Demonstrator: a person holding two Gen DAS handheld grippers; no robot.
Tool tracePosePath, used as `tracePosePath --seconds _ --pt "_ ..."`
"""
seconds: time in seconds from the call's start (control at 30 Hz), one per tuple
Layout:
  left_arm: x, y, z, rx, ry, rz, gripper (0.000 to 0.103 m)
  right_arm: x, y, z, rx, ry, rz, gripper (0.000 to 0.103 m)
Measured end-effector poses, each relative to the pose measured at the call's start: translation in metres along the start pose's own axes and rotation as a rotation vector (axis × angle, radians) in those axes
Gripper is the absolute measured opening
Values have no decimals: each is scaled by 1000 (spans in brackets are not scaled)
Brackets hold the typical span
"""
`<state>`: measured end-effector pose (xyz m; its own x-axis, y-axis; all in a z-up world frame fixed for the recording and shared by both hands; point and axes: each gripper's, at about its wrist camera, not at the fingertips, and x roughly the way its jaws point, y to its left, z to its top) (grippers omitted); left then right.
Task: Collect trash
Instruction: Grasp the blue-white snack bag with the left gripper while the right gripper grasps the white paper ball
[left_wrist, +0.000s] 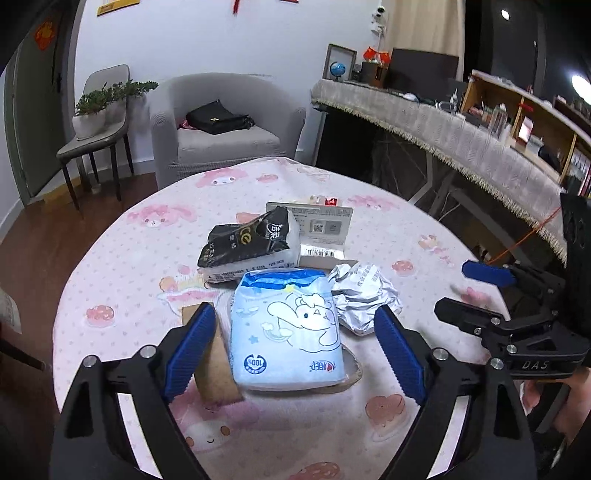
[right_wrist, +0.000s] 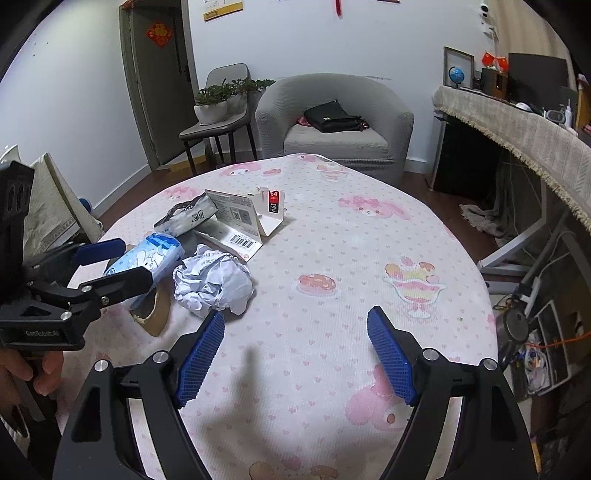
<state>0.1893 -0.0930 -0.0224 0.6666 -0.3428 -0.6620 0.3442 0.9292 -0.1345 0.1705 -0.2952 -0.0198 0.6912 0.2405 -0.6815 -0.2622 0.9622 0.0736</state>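
A light-blue tissue pack lies on the round pink-patterned table. My left gripper is open and straddles the pack, with its blue pads apart from the pack's sides. A brown cardboard piece lies partly under the pack. A crumpled white paper sits just to the right of the pack. Behind are a black tissue pack and white card packaging. My right gripper is open over bare cloth, right of the paper.
A grey armchair with a black bag stands beyond the table. Left of the armchair, a chair holds potted plants. A long counter with a fringed cloth runs along the right. Cables and clutter lie on the floor at the right.
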Motion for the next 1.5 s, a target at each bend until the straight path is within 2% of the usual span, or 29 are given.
tracePosePath --seconds 0.07,0.23,0.37,0.53,0.83,1.03,1.07,1.13,1.3,1.5 --pt "-1 -6 2 37 -4 23 85 -1 -1 0 5 -2 2 81" --pt "5 -6 3 37 34 19 85 -2 0 2 6 -5 7 81" --pt "10 -17 2 77 63 18 85 -2 3 2 -3 -2 6 81" --pt "19 -15 -2 68 96 53 84 0 3 2 3 3 12 81" --pt "15 6 0 -49 86 -18 65 8 1 4 65 9 89 81" --pt "16 5 -2 -32 91 -22 65 11 12 7 47 8 113 79" --pt "15 6 -3 -35 87 -22 63 11 13 7 46 10 113 75" --pt "13 9 -4 -37 83 -21 54 13 16 8 49 13 116 74" --pt "8 14 -6 -46 73 -53 49 15 24 10 51 12 131 71" --pt "-8 19 -5 -64 14 -70 47 17 36 15 49 7 151 71"
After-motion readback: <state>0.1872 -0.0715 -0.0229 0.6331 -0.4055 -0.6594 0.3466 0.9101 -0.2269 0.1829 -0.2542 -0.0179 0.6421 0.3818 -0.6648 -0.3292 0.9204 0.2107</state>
